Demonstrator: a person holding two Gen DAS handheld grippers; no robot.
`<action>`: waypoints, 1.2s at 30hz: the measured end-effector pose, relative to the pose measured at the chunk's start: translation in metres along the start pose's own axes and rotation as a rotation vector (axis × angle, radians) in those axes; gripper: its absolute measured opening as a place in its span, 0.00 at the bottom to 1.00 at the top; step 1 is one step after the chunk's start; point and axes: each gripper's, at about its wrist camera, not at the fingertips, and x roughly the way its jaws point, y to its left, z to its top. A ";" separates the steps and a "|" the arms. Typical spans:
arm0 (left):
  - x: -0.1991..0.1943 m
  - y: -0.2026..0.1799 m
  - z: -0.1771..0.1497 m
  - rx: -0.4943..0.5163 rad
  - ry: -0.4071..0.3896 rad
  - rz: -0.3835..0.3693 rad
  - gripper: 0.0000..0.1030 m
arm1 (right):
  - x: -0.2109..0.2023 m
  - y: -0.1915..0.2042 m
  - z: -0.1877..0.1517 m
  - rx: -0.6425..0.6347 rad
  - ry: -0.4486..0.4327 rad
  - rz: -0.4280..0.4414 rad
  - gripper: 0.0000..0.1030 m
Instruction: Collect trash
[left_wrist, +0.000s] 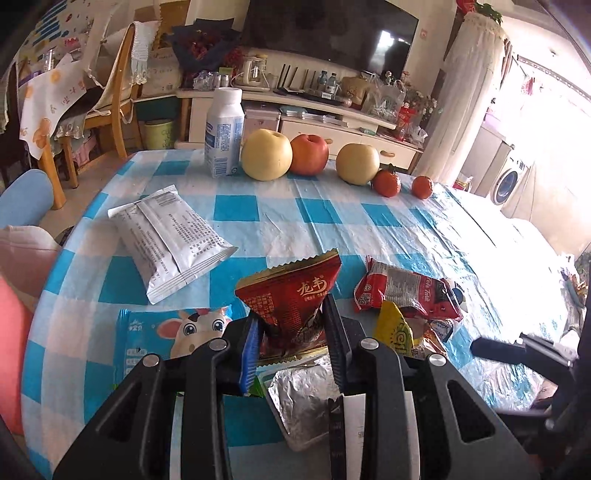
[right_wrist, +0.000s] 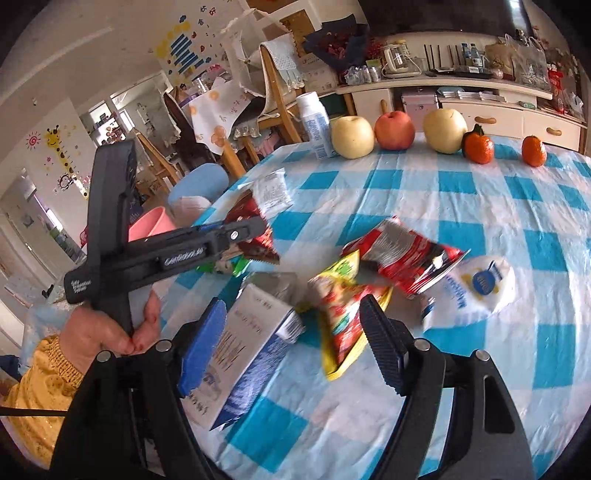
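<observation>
My left gripper (left_wrist: 291, 328) is shut on a dark red snack wrapper (left_wrist: 291, 295) and holds it above the checked table; it shows in the right wrist view (right_wrist: 255, 225) with the same wrapper (right_wrist: 245, 210). My right gripper (right_wrist: 295, 332) is open above a yellow and red wrapper (right_wrist: 340, 314) and a white and blue carton (right_wrist: 243, 347). A red crumpled wrapper (right_wrist: 402, 251) and a white pouch (right_wrist: 476, 291) lie beyond. A silver packet (left_wrist: 170, 236), a blue cow packet (left_wrist: 173, 332) and foil (left_wrist: 303, 398) lie on the table.
A white bottle (left_wrist: 223, 133), two yellow pears (left_wrist: 266, 155), a red apple (left_wrist: 309, 154) and two small orange fruits (left_wrist: 386, 182) stand along the table's far edge. A pink bin (right_wrist: 149, 225) and blue stool (right_wrist: 199, 182) stand left of the table. Chairs and a TV cabinet lie behind.
</observation>
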 end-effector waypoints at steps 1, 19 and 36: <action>-0.004 0.002 -0.001 -0.002 -0.005 -0.001 0.32 | 0.004 0.010 -0.007 -0.003 0.013 0.004 0.74; -0.046 0.044 -0.005 -0.035 -0.068 -0.028 0.32 | 0.070 0.078 -0.045 -0.110 0.082 -0.296 0.63; -0.073 0.066 0.002 -0.065 -0.117 -0.024 0.32 | 0.037 0.072 -0.026 -0.082 0.028 -0.297 0.55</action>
